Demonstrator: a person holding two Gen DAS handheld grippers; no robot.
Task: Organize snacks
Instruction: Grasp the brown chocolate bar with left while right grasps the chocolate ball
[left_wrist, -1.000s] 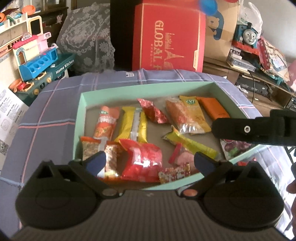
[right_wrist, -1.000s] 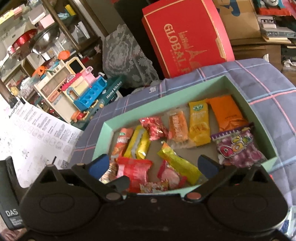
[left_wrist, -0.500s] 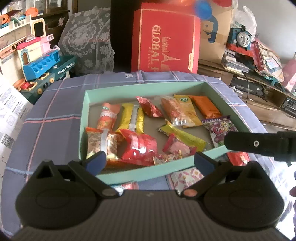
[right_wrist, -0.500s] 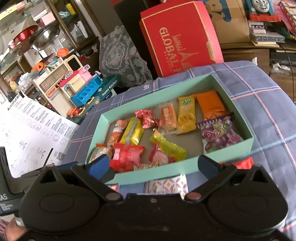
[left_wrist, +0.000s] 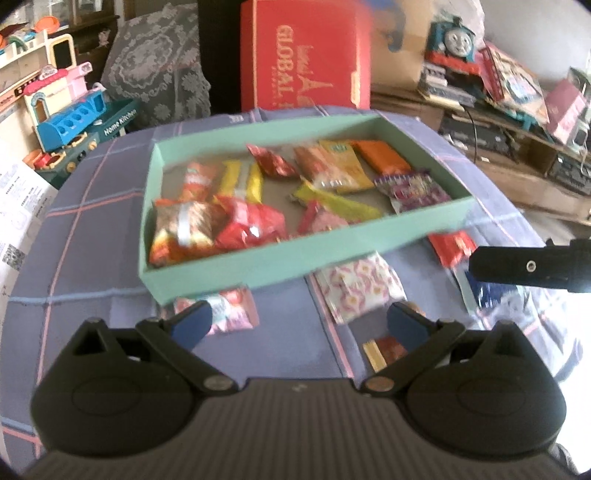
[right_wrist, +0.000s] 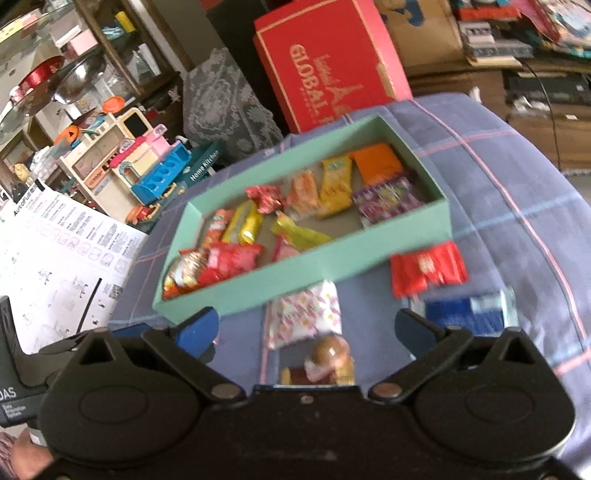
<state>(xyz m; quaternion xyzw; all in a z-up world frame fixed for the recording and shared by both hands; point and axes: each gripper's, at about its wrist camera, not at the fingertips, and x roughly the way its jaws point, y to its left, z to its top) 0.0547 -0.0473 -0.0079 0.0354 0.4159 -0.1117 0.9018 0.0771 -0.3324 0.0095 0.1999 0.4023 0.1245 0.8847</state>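
Both claws hang open and empty above the near edge of the plaid-covered bench (right_wrist: 517, 192), so the coming pick turns on which loose packet lies nearest which claw. Nearest the right claw (right_wrist: 306, 328) is a small brown-and-gold snack (right_wrist: 328, 360), just ahead at 12 o'clock between its spread fingers, blurred and cut off below by the claw body. Beyond it, the white-and-pink patterned packet (right_wrist: 304, 314) runs its long axis toward 12 o'clock, its far end against the teal box (right_wrist: 295, 280). At 1 o'clock lies a blue packet (right_wrist: 465, 314), and past that a red packet (right_wrist: 426, 271) beside the box wall. For the left claw (left_wrist: 297, 323), a pink-and-white packet (left_wrist: 231, 310) sits near its left finger at 11 o'clock, partly under the box edge. The box beyond holds a dozen or so packets already. Motion blur hides every label, so I judge the right claw better placed for the brown snack.
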